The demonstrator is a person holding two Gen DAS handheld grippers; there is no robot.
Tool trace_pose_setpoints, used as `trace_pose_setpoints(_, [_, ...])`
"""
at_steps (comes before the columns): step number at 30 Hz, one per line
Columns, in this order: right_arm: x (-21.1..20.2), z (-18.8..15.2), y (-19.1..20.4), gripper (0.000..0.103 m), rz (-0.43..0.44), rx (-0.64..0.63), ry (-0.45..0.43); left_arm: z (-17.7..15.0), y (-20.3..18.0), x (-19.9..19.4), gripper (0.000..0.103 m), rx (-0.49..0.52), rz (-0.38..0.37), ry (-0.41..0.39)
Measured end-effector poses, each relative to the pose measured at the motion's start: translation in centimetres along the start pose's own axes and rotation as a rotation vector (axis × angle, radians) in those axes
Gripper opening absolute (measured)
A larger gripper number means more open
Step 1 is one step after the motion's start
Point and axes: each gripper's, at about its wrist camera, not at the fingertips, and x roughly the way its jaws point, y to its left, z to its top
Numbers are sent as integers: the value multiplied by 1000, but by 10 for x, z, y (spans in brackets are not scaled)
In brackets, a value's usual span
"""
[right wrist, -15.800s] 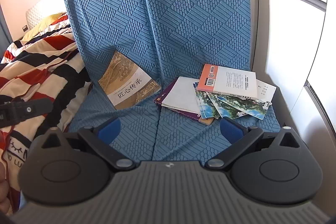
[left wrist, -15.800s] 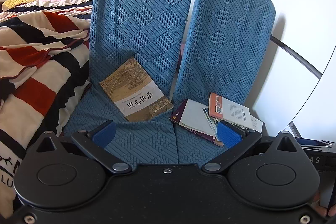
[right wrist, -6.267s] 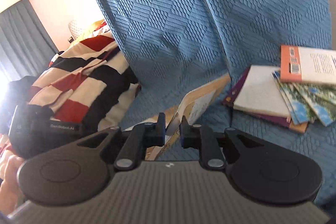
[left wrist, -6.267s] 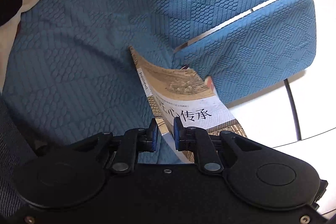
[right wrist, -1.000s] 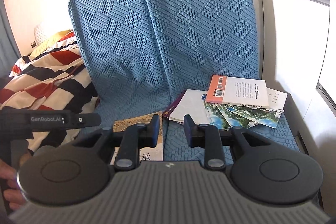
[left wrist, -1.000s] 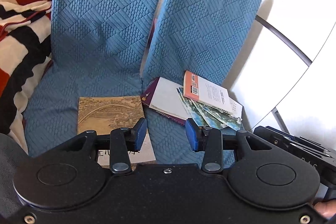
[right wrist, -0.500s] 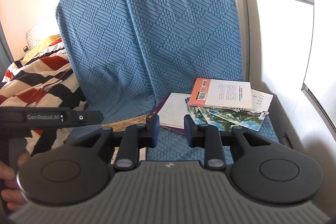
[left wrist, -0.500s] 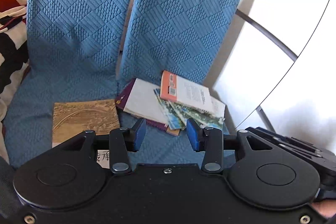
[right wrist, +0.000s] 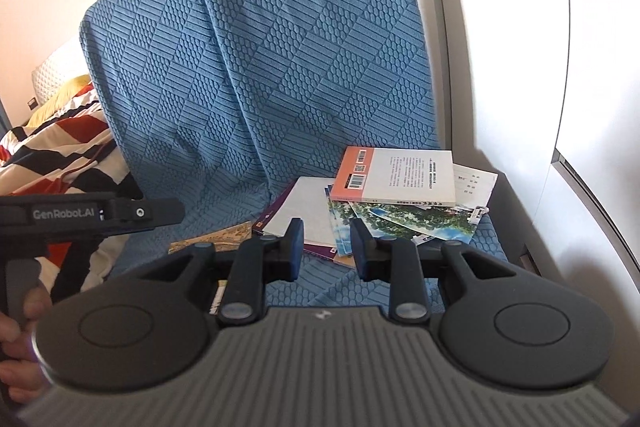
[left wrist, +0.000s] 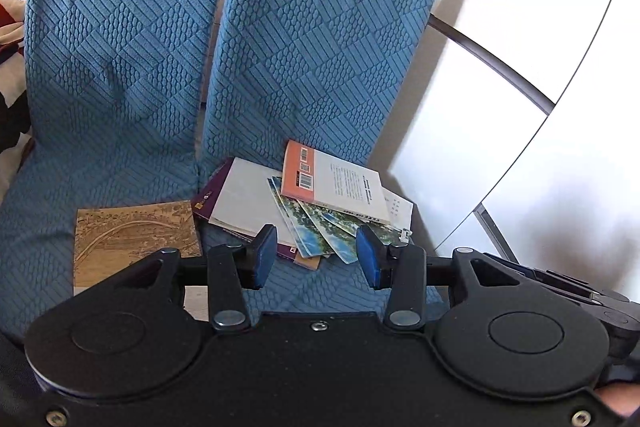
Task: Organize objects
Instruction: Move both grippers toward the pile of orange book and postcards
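Both claws now face the book pile (left wrist: 320,199) on the right blue seat (left wrist: 328,67), swung rightward from a second ago. Brown book (left wrist: 132,239) lies flat on the left seat, just beside the pile. Left claw (left wrist: 316,257) is spread, empty; right claw (right wrist: 326,249) stands narrowly parted, pinching nothing.

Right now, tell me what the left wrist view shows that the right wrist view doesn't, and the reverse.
Only the left wrist view shows the brown book's cover nearly whole, flat on the left seat, and the left gripper, open and empty. Only the right wrist view shows the striped blanket, a hand on the other tool, and the right gripper, open and empty. Both show the blue seat cover and the messy book pile topped by an orange-edged book.
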Motion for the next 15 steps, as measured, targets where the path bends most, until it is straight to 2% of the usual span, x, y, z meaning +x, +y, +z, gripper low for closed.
trace_pose_setpoints(15, [16,-7,-54,30,-97,97,44,4,-24,36,43,24,-7,38])
